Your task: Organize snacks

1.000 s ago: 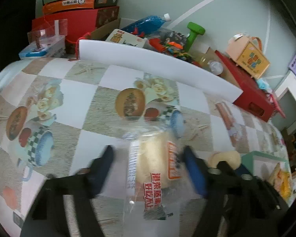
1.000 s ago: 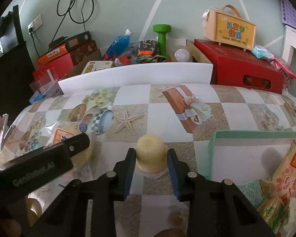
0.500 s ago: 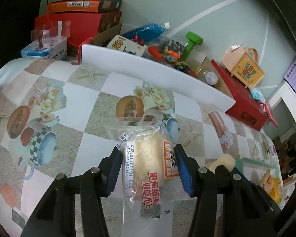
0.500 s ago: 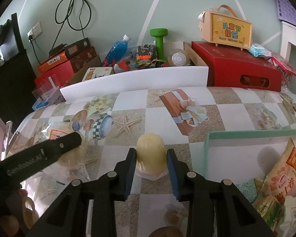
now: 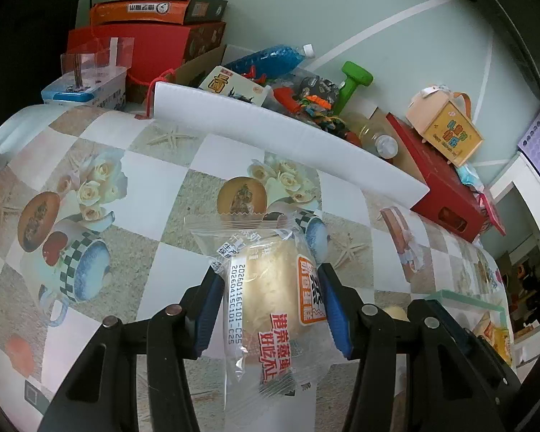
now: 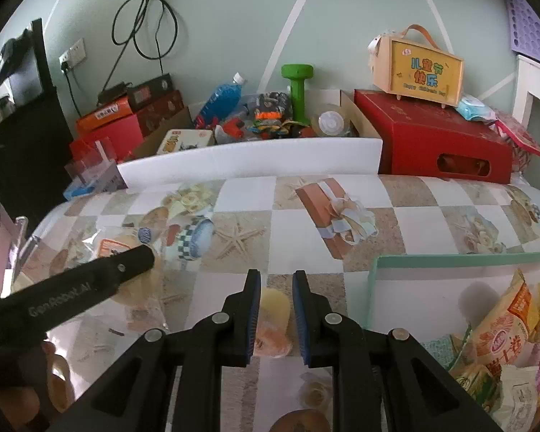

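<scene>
Clear plastic is wrapping the cake packet [image 5: 270, 298] that the left gripper [image 5: 270, 309] is clenching between its blue pads [image 5: 208, 313], above the patterned tablecloth [image 5: 154, 194]; a white foam board [image 5: 288, 136] is standing behind it.

Through the right wrist camera, the right gripper [image 6: 276, 318] is squeezing a yellow jelly cup [image 6: 274, 311] on both sides, just left of the green-rimmed tray [image 6: 374, 273], where snack bags [image 6: 504, 327] are lying. Left of it, the left gripper's black finger [image 6: 90, 284] is crossing the cake packet [image 6: 115, 244].
</scene>
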`<state>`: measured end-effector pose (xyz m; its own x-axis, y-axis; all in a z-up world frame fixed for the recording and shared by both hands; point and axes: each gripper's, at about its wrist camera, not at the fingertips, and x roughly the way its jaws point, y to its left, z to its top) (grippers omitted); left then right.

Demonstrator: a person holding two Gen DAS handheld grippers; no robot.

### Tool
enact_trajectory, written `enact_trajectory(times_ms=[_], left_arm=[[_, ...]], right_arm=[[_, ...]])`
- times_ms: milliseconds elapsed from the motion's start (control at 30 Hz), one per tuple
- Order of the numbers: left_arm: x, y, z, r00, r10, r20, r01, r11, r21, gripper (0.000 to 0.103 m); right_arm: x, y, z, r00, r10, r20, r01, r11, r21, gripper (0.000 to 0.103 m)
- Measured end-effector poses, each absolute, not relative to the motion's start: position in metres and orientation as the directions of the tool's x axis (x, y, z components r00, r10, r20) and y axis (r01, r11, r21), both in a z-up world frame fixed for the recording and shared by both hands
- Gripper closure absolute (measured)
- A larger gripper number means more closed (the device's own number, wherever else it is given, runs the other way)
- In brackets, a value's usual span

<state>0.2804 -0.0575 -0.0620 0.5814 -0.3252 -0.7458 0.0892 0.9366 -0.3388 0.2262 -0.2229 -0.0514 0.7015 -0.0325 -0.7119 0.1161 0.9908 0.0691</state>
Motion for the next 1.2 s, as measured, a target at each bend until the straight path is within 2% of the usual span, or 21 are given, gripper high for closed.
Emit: enact_trajectory(times_ms=[200,400,433,467,533,633,867,1200], left_arm=[[0.282,-0.056,-0.065,0.574,-0.32,-0.753,0.079,0.938,-0.338,0.048],[0.282,-0.055,-0.066,0.571,-0.319,-0.756,0.074,0.938,-0.34,0.048],[0.282,-0.054,-0.066,0.569,-0.319,-0.758,0.074,0.938,-0.34,0.048],[0.282,-0.054,-0.067,0.567,-0.319,-0.759,0.073,0.938,-0.34,0.048],[0.282,-0.054,-0.068,0.565,-0.32,-0.761,0.071,0.937,-0.341,0.048],[0.282,-0.054,-0.068,0.562,-0.32,-0.763,0.071,0.937,-0.341,0.048],[0.282,-0.055,-0.071,0.544,-0.311,-0.779,0.074,0.943,-0.325,0.048],[0.284,-0.053,-0.073,0.539,-0.308,-0.784,0.074,0.944,-0.32,0.048]], right_arm=[[0.231,-0.221,-0.063,0.661,-0.035,-0.749,0.108,0.993,0.05,0.082],[0.227,-0.231,-0.058,0.639,-0.019,-0.769,0.126,0.989,0.08,0.072],[0.225,-0.233,-0.056,0.636,-0.01,-0.772,0.124,0.988,0.089,0.064],[0.224,-0.234,-0.054,0.636,-0.006,-0.771,0.123,0.988,0.094,0.05],[0.22,-0.236,-0.048,0.647,-0.002,-0.763,0.125,0.987,0.104,0.041],[0.217,-0.232,-0.04,0.658,0.019,-0.753,0.097,0.989,0.11,0.041],[0.223,-0.209,-0.056,0.584,0.008,-0.812,0.001,1.0,0.01,0.041],[0.23,-0.213,-0.073,0.558,-0.005,-0.83,0.033,0.999,0.016,0.041]])
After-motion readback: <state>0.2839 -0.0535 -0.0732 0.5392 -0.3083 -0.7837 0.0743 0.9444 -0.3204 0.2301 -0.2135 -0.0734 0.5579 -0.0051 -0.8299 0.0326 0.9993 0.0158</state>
